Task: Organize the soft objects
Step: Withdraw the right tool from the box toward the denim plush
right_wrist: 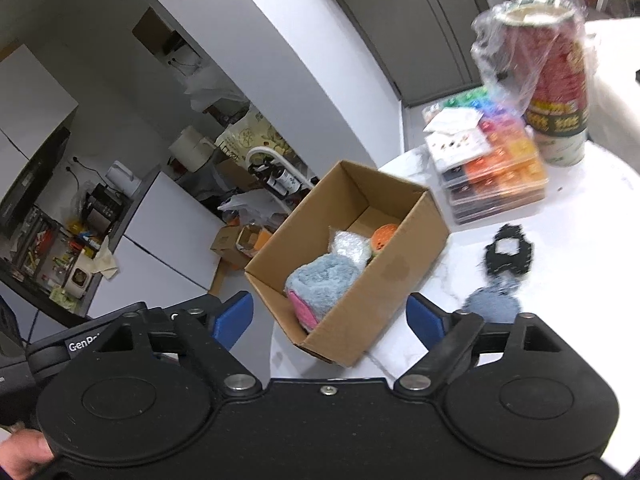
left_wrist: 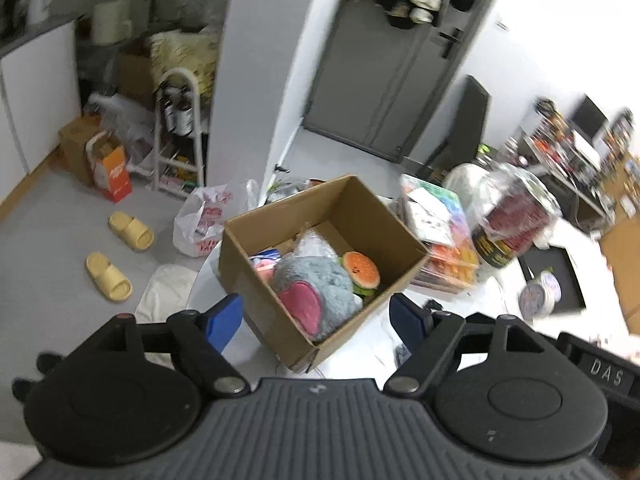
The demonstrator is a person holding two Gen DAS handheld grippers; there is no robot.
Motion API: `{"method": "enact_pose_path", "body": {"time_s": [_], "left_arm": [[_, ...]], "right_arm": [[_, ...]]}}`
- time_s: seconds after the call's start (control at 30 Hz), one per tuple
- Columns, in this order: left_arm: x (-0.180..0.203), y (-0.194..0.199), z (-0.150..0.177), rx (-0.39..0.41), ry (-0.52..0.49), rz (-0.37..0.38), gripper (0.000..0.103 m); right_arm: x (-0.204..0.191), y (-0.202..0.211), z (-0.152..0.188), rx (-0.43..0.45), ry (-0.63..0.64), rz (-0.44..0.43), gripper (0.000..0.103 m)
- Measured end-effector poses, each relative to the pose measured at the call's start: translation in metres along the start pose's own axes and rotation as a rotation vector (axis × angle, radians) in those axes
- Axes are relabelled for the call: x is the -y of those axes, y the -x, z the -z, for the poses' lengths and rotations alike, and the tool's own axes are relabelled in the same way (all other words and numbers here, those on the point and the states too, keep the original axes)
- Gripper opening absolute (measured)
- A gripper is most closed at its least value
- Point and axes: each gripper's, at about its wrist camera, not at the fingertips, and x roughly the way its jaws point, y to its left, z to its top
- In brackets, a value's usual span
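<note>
While both pairs of tongs are hanging above the near edge of the white desk point(right_wrist: 520, 208), the cardboard box point(left_wrist: 256, 280) is sitting open just ahead of them with the soft things inside it. Seen from the left wrist, the left tongs point(left_wrist: 316, 318) are standing wide with nothing between their blue pads, and the box's near corner is showing in the gap between them, below and beyond the tips without touching. Lying in the box are a grey-blue plush toy point(left_wrist: 320, 284) with a pink ear, a crinkly silvery bundle point(left_wrist: 316, 242) behind it, and an orange burger-shaped toy point(left_wrist: 360, 270) to its right. Right of the box, a stack of colourful flat packs point(left_wrist: 444, 248) and a plastic-wrapped red canister point(left_wrist: 512, 224) are resting on the desk.

From the right wrist, the right tongs point(right_wrist: 330, 320) are likewise gaping wide and gripping nothing, the box's near end lying between and just past their pads. Farther right, a black frilly item point(right_wrist: 508, 256) and a grey fuzzy piece point(right_wrist: 492, 304) are lying loose on the desk, outside the box and just beyond the right pad.
</note>
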Motion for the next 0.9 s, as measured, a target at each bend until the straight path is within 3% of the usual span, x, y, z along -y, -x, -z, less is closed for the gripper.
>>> {"method": "enact_pose_path", "body": {"time_s": [0.17, 0.4, 0.9], "left_arm": [[0.013, 0.022, 0.003, 0.032, -0.108, 0.021, 0.086], [0.019, 0.04, 0.002, 0.058, -0.141, 0.004, 0.088], [0.038, 0.053, 0.016, 0.06, -0.21, -0.028, 0.088]], "right_arm": [[0.003, 0.027, 0.001, 0.039, 0.019, 0.017, 0.096], [0.01, 0.047, 0.006, 0.063, 0.016, 0.032, 0.103], [0.029, 0.074, 0.015, 0.085, -0.005, 0.056, 0.103]]}}
